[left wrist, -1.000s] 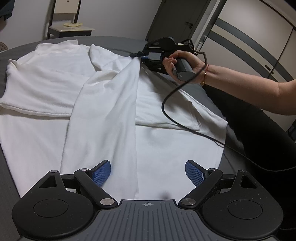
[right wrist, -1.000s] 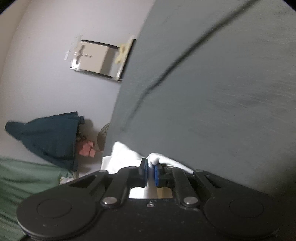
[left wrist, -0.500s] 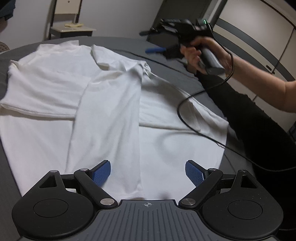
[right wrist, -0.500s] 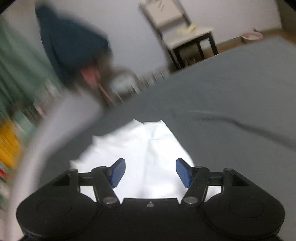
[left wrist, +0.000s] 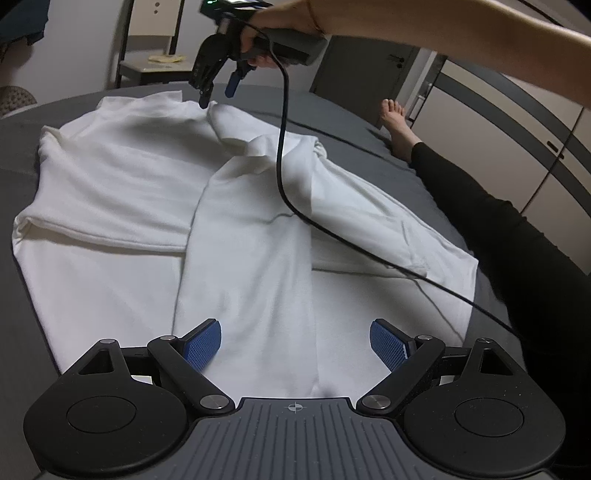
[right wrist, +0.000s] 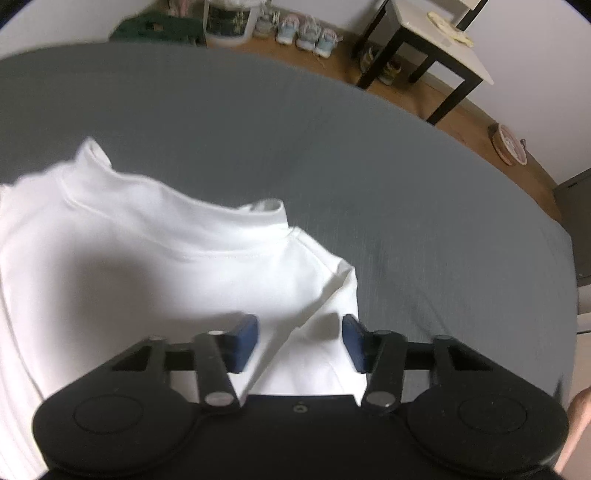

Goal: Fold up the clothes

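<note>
A white long-sleeved shirt [left wrist: 240,229] lies spread on the grey bed [left wrist: 22,147], one sleeve folded down across its middle. My left gripper [left wrist: 295,343] hovers open over the near hem with nothing between its blue pads. My right gripper [left wrist: 218,92], held in a hand, hangs above the shirt's far end and points down at the collar. In the right wrist view, the right gripper [right wrist: 300,341] has its jaws apart and closing above the shoulder seam of the shirt [right wrist: 147,258]; its pads press on nothing.
A black cable [left wrist: 280,147] trails from the right gripper across the shirt. A person's leg [left wrist: 498,229] and bare foot [left wrist: 397,122] rest along the bed's right side. A small table [right wrist: 436,40] and shoes [right wrist: 306,33] stand beyond the bed [right wrist: 332,147].
The right gripper let go of the sleeve end, which now lies on the shirt. It then rose, swung left over the collar and turned downward. The left gripper stayed put.
</note>
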`<move>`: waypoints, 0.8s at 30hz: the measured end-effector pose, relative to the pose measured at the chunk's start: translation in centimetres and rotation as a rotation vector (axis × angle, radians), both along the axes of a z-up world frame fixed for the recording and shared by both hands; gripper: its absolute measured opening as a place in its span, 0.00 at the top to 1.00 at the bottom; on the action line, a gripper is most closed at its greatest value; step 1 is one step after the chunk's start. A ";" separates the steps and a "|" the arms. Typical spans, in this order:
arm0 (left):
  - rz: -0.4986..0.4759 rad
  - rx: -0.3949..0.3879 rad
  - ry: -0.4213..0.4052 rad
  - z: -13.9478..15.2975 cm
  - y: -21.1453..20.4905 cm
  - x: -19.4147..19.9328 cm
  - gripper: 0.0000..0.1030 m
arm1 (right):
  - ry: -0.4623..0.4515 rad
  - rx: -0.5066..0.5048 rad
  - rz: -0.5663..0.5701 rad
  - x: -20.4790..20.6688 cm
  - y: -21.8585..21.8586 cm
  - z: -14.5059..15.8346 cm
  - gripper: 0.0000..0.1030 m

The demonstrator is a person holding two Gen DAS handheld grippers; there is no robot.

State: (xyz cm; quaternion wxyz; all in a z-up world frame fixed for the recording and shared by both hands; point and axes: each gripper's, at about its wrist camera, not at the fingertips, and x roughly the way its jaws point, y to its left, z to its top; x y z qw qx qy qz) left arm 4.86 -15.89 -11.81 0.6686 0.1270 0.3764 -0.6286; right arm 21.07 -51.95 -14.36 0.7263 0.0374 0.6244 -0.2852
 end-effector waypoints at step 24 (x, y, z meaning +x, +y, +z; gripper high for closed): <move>-0.032 0.074 0.015 -1.0 -0.5 -0.5 0.14 | -0.450 0.154 -0.375 -10.2 -13.3 -0.4 0.92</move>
